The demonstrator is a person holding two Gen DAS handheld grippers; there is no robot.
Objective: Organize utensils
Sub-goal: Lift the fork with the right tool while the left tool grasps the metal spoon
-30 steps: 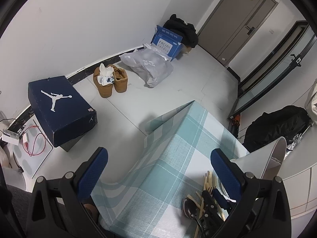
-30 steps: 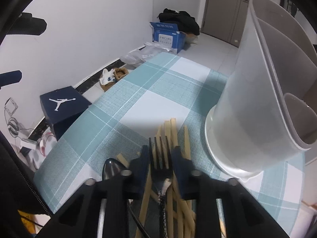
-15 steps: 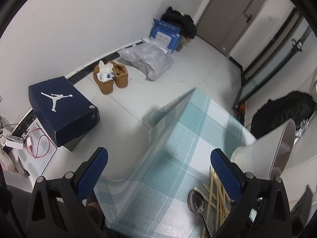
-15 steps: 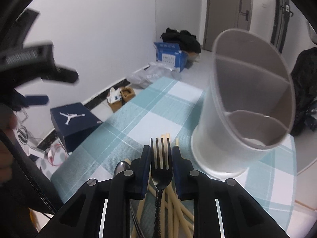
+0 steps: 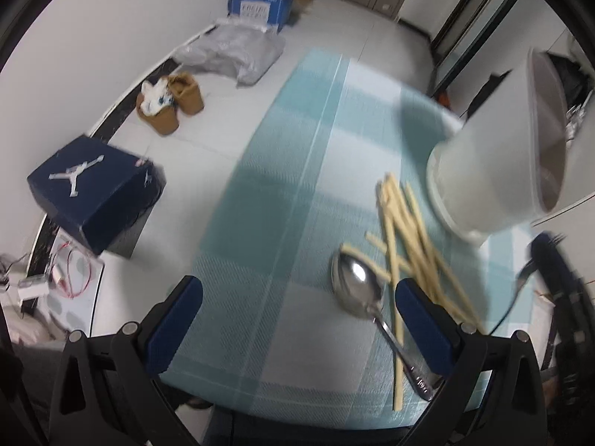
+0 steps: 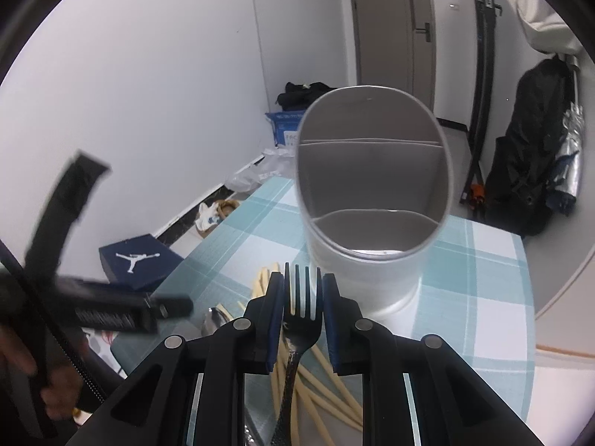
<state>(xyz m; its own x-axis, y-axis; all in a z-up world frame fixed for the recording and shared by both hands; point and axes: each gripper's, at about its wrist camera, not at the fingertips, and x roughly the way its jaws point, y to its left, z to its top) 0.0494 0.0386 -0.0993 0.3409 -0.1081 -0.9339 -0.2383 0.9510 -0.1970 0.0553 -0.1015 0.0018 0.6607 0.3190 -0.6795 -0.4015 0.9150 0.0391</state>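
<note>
I've got the fork (image 6: 299, 308) clamped between my right fingers (image 6: 299, 297), tines up, just short of the divided holder (image 6: 372, 200). Next: lift and tip it into a compartment. Left fingers (image 5: 297, 319) spread, empty, apparently over the spoon (image 5: 357, 290) and chopsticks (image 5: 412, 245).

Even indoor light; left view motion-blurred; fisheye bending, dark corners.
</note>
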